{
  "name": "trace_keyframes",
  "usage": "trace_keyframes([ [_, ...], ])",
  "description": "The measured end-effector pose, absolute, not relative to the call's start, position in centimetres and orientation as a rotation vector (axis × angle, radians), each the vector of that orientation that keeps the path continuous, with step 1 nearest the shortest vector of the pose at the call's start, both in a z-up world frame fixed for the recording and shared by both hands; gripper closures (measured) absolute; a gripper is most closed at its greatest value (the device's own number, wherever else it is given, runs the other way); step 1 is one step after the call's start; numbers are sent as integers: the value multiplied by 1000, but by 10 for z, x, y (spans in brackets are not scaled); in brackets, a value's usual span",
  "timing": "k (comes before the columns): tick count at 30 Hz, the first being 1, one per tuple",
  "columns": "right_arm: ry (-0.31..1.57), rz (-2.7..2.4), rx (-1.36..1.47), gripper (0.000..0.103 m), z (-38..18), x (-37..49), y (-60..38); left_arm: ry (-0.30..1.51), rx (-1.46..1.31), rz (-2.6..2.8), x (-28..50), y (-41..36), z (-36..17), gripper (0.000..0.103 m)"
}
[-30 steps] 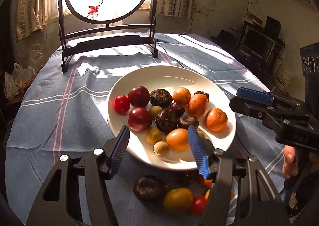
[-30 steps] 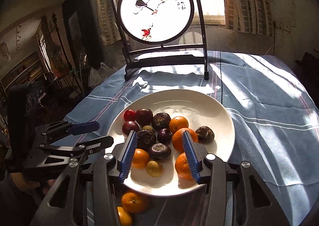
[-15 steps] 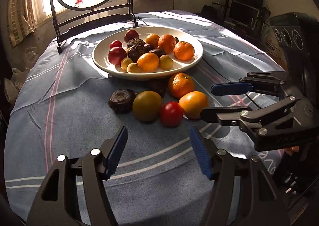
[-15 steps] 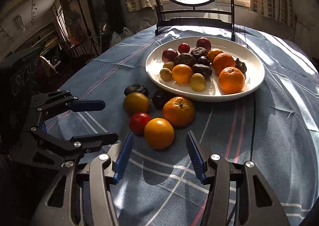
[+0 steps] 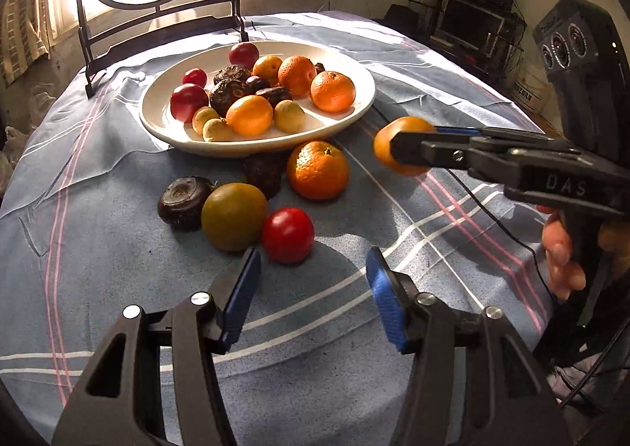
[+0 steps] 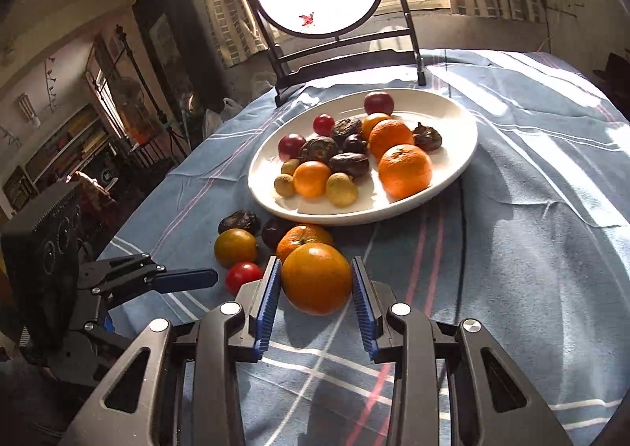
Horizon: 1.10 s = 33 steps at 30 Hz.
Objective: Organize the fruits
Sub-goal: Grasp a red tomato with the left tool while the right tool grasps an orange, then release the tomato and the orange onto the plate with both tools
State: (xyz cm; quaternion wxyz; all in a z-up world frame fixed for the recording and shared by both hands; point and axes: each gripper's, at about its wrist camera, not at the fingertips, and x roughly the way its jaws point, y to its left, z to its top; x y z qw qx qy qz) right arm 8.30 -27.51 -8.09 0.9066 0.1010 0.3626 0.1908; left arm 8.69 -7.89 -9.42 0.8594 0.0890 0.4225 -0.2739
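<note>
The right tongs [image 6: 317, 302] have just been closing and now pinch a smooth, round orange fruit [image 6: 317, 277] between their blue ribbed pads, each pad pressed against one side of it; in the left wrist view the same fruit [image 5: 401, 150] hangs clear of the cloth, near the plate's right rim. Its skin is glossy and evenly orange, lit brightly on top and shaded below. The left tongs [image 5: 313, 294] have also just been narrowing, yet they stand spread with nothing between them, poised just short of a small shiny red tomato-like fruit [image 5: 288, 235] on the blue striped tablecloth [image 5: 98, 209] covering the table. Touching that red fruit is a round olive-yellow fruit [image 5: 234, 216], and beside it a dark brown wrinkled fruit [image 5: 182, 201]. A dimpled orange mandarin with a green stem scar [image 5: 317, 169] sits just in front of the wide white ceramic plate [image 5: 165, 127], with another dark fruit [image 5: 264, 174] tucked under the plate's rim. The plate holds mandarins, red plums, dark wrinkled fruits and small yellow ones heaped together. Fingers of a hand [image 5: 561, 253] grip the right handle.
</note>
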Motion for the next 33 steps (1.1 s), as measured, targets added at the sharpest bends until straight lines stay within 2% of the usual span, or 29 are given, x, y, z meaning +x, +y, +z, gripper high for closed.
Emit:
trace_keyframes([
  [2,753,371,256,67,-84,83,-291,901,170,-551,96,-81,-97,54],
  [7,730,404,273,67,-84,81,-297,954,121,-533,118,-82,-101,70],
  [11,719,410,264,67,-84,79,-297,939,161,-518,115,-89,-101,73],
  [17,708,410,272,67,-82,76,-299,911,130,-547,97,-79,-94,73],
  [23,710,401,253,67,-72,81,-295,799,56,-547,91,-59,-60,73],
  [33,681,328,219,67,-28,171,-287,782,29,-495,187,-61,-35,73],
])
